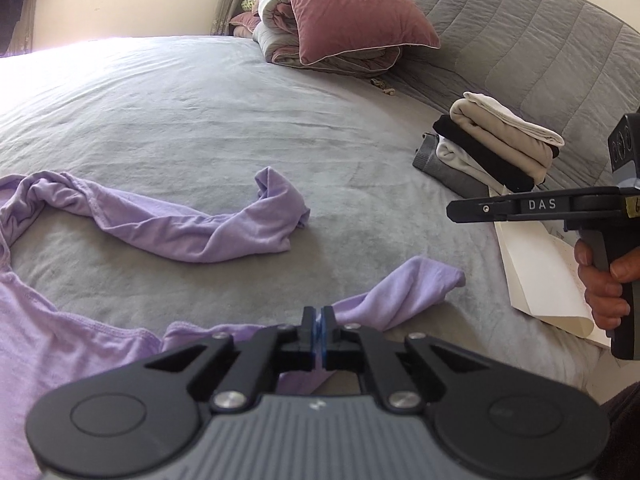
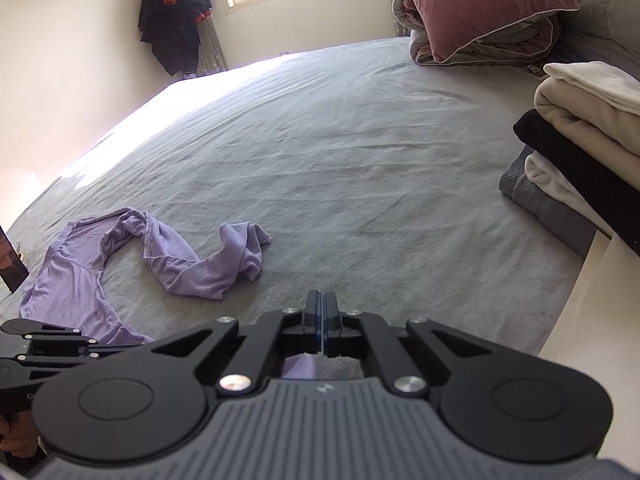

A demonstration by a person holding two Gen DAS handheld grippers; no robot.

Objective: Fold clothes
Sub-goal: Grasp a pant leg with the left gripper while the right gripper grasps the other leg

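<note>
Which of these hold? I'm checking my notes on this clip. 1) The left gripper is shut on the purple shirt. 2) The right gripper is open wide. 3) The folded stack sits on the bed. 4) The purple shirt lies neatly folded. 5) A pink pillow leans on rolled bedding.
1) True: the left gripper pinches the purple shirt.
2) False: the right gripper has its jaws closed together, with no cloth seen between them.
3) True: the folded stack rests on the grey bed.
4) False: the shirt lies crumpled, sleeves twisted.
5) True: the pink pillow leans on the rolled bedding.
</note>
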